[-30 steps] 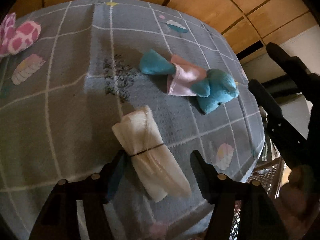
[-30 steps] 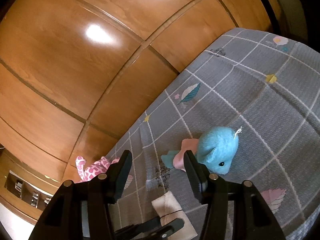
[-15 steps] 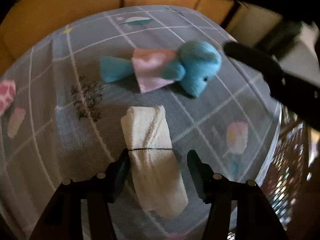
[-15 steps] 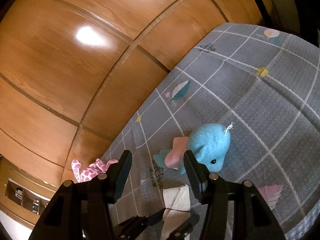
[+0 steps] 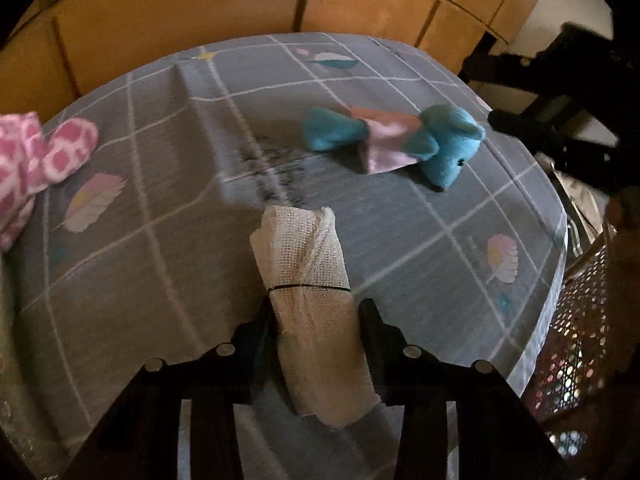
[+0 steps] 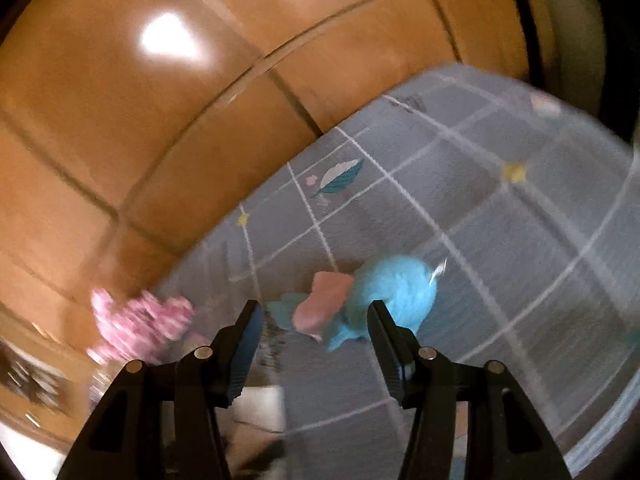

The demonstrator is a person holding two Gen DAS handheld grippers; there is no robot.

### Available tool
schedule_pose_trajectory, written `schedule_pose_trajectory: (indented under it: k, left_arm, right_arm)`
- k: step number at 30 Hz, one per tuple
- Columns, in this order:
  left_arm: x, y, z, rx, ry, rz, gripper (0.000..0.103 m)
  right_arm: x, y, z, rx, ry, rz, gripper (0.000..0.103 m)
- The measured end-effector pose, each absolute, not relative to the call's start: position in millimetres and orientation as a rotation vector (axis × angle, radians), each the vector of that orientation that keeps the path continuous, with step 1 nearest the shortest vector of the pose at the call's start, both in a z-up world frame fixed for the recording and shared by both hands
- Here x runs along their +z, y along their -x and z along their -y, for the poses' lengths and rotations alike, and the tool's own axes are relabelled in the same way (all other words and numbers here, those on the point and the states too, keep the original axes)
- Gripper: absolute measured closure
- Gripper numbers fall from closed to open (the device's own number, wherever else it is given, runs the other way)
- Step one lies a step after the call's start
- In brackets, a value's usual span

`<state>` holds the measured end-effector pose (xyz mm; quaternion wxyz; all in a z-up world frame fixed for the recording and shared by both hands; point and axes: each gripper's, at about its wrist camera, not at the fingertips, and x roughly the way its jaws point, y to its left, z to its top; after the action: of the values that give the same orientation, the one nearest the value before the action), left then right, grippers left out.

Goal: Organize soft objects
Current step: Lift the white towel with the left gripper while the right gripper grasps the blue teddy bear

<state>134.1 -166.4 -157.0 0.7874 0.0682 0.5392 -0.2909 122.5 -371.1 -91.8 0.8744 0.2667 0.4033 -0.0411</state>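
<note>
In the left wrist view, low centre of the frame, the left hand-held gripper (image 5: 320, 320) straddles the cloth roll (image 5: 312, 296). Its jaws have just been closing, and the roll sits between them: the left finger touches the roll's side, while the right finger looks to be at its edge, so the pinch seems on but not firm. The roll lies lengthwise along the gripper's line, a dark band round its middle keeping it bundled, which makes the waist the sensible place to grab. It rests on the grey checked bedspread (image 5: 140, 200).

Further up, right of centre, the blue plush (image 5: 440, 148) lies on its side in a pink wrap, well apart from the roll. At the left edge, the pink toy (image 5: 36, 156) sits near the bedspread's rim. At the lower right a mesh basket (image 5: 576, 340) stands just beside the bed, likely the place for these things.

In the blurred right wrist view, the right hand-held gripper (image 6: 316, 320) hangs spread and empty, lined up toward the plush (image 6: 396, 288) beyond its tips, probably its next pick. Wooden panels (image 6: 160, 120) fill the background.
</note>
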Motion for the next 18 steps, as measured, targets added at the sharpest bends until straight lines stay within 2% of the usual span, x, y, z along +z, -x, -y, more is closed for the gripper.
schedule_pose_trajectory:
  k: [3, 7, 10, 15, 16, 17, 18]
  left_arm:
    - [-157, -131, 155, -0.632, -0.116, -1.152, 0.062]
    - [-157, -126, 140, -0.635, -0.1, -1.143, 0.062]
    - [-160, -124, 136, -0.629, -0.082, -1.148, 0.062]
    - [-163, -123, 130, -0.626, -0.063, -1.153, 0.062]
    - [-164, -123, 129, -0.626, -0.061, -1.154, 0.062]
    - [-164, -123, 128, -0.625, -0.06, -1.154, 0.062]
    - [-165, -124, 126, -0.622, -0.055, -1.154, 0.062]
  right_arm:
    - [-85, -140, 349, -0.061, -0.304, -0.921, 0.034]
    - [-99, -166, 307, -0.026, 0.17, -1.077, 0.033]
    - [-122, -177, 290, -0.01, 0.407, -1.174, 0.033]
    - [-150, -189, 290, -0.102, 0.597, -1.195, 0.032]
    - [-152, -190, 291, -0.119, 0.607, -1.186, 0.036]
    - [-151, -190, 293, -0.135, 0.607, -1.155, 0.048]
    - [-149, -191, 295, -0.144, 0.59, -1.131, 0.053]
